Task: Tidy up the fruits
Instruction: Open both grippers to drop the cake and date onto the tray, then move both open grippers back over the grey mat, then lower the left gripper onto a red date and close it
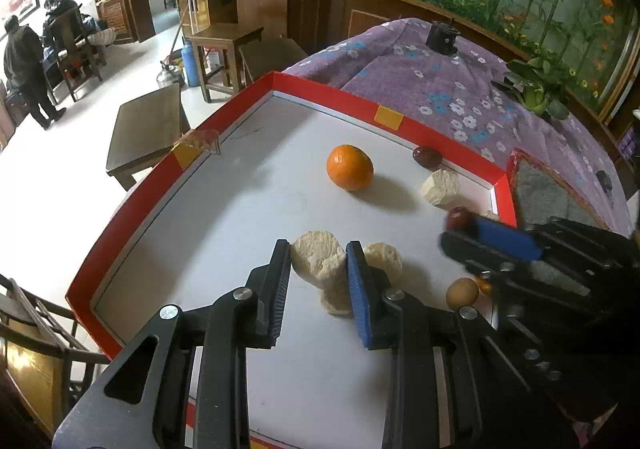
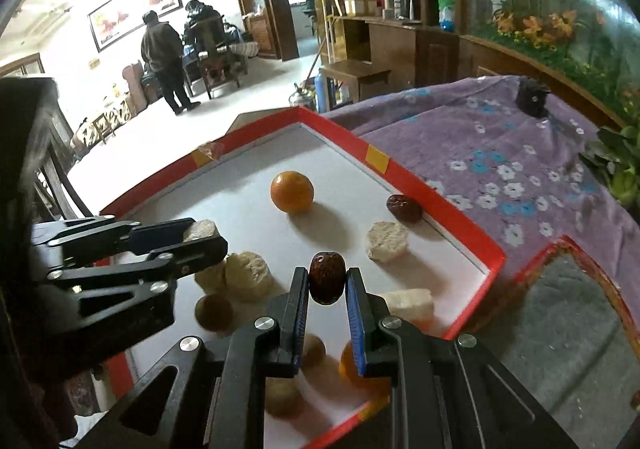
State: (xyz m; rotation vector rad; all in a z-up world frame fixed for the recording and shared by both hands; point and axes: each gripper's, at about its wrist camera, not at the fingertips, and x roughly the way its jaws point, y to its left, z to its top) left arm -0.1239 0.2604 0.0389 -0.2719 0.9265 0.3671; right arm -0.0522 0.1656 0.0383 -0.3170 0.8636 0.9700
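- The dark red date (image 2: pixel 327 278) hangs pinched between the blue pads of the right tongs (image 2: pixel 328 301), lifted clear above the white floor of the red-rimmed tray (image 1: pixel 256 97), near the tray's right side.
- The left tongs (image 1: pixel 318 273) are closed on a pale, crumbly white chunk (image 1: pixel 320 261); from the right wrist view it shows as a tip at the ends of the tongs, off the tray floor.
- A second white chunk (image 1: pixel 386 259) lies just beside the held one, on the tray floor.
- Further out, an orange (image 1: pixel 350 167) sits alone toward the middle of the tray, a second date (image 1: pixel 427 156) lies against the far rim, and another white piece (image 1: pixel 440 187) rests near it, by the far right corner.
- Small brown round fruits (image 2: pixel 214 312) and a partly hidden small orange fruit (image 2: pixel 350 367) gather near the near edge, under the right tongs.
- The tray rests on a purple flowered cloth (image 1: pixel 460 89); a grey-lined, red-rimmed tray (image 2: pixel 568 313) sits just past the first tray's right corner.
- My reading: both hands are mid-carry, each with one item, so the step is sorting by kind.
- Next, each tong likely needs to bring its piece down beside its like, or into the grey-lined tray, and loosen only once the piece touches, since the date could roll.
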